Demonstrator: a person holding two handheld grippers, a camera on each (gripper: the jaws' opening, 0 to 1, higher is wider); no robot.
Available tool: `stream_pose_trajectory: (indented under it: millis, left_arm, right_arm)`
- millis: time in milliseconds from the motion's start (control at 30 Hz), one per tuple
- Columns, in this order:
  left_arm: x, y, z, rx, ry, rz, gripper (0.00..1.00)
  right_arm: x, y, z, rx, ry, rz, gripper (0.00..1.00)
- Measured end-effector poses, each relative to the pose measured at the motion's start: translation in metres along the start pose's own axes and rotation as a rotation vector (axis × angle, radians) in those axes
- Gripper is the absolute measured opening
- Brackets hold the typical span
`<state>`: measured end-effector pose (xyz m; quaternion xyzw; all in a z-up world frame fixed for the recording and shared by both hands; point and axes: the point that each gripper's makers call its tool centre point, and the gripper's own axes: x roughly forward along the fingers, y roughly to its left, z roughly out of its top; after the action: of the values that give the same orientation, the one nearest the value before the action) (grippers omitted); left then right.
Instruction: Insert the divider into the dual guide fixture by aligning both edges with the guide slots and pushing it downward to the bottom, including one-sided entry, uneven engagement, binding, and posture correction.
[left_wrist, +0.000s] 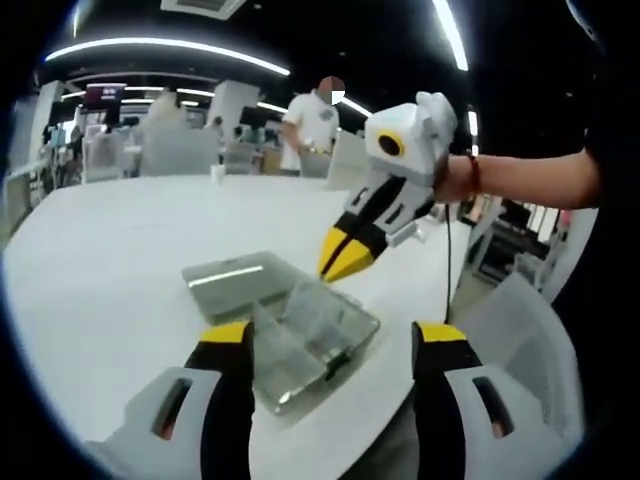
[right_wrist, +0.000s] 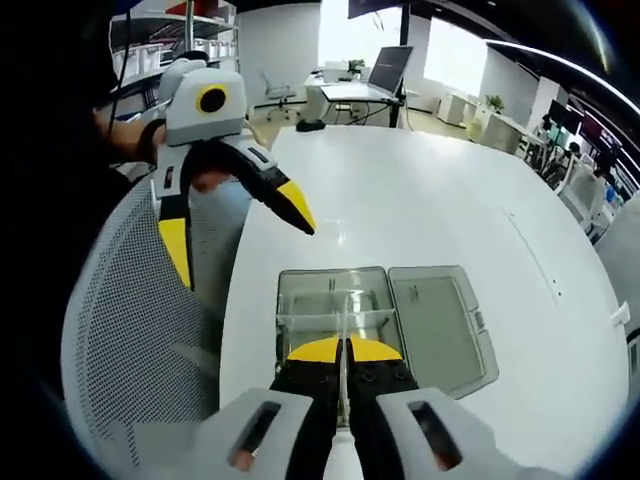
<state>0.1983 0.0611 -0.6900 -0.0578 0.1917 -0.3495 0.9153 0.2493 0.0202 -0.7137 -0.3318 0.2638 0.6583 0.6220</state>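
On the white counter (right_wrist: 420, 210), close to the edge nearest the person, sits a clear plastic box (right_wrist: 335, 315) with its hinged lid (right_wrist: 440, 320) folded open flat beside it. This box, with its inner partitions, looks to be the dual guide fixture.

The right tongs (right_wrist: 343, 352) are pressed together over the box, and in the right gripper view a thin clear plate, the divider (right_wrist: 342, 318), appears to run edge-on from between their tips down into the box. I judge they are gripping it, though the plate is transparent and hard to make out. In the left gripper view the right tongs (left_wrist: 345, 262) come down with their yellow tips at the box's (left_wrist: 300, 335) far rim.

The left tongs (left_wrist: 335, 345) are spread wide with nothing between them, hovering near the box; in the right gripper view the left tongs (right_wrist: 235, 225) hang above the counter's edge beside a mesh chair (right_wrist: 130, 340).

As a judgement, the insertion is under way: the divider seems to have entered the box, but whether both edges sit in their slots, or how deep it has gone, cannot be told. Pushing it to the bottom and any straightening still appear to remain.

No brand, label or readable writing shows on the box, tongs or counter.
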Motion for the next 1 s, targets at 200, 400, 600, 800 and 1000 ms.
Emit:
stream_pose_trajectory:
  millis: [200, 400, 600, 800, 1000]
  left_arm:
    - [0.0004, -0.0008, -0.0012, 0.009, 0.003, -0.009, 0.63]
    - [-0.0002, -0.0001, -0.0002, 0.004, -0.002, -0.005, 0.62]
    - [0.0001, -0.0012, 0.0001, 0.006, -0.002, -0.009, 0.62]
    - [0.0, -0.0005, -0.0002, -0.005, -0.003, -0.009, 0.62]
    - [-0.0001, 0.0, 0.0005, -0.002, -0.005, -0.003, 0.62]
  right_arm:
    - [-0.0014, 0.0007, -0.003, 0.007, 0.004, -0.004, 0.0]
    - [0.0004, 0.0015, -0.0015, 0.011, -0.01, -0.002, 0.0]
    - [0.0024, 0.0007, -0.0001, 0.007, -0.013, 0.001, 0.0]
    - [0.0022, -0.0003, 0.0004, 0.007, -0.009, 0.003, 0.0]
    - [0.0037, 0.0028, 0.0008, 0.016, -0.025, 0.013, 0.0]
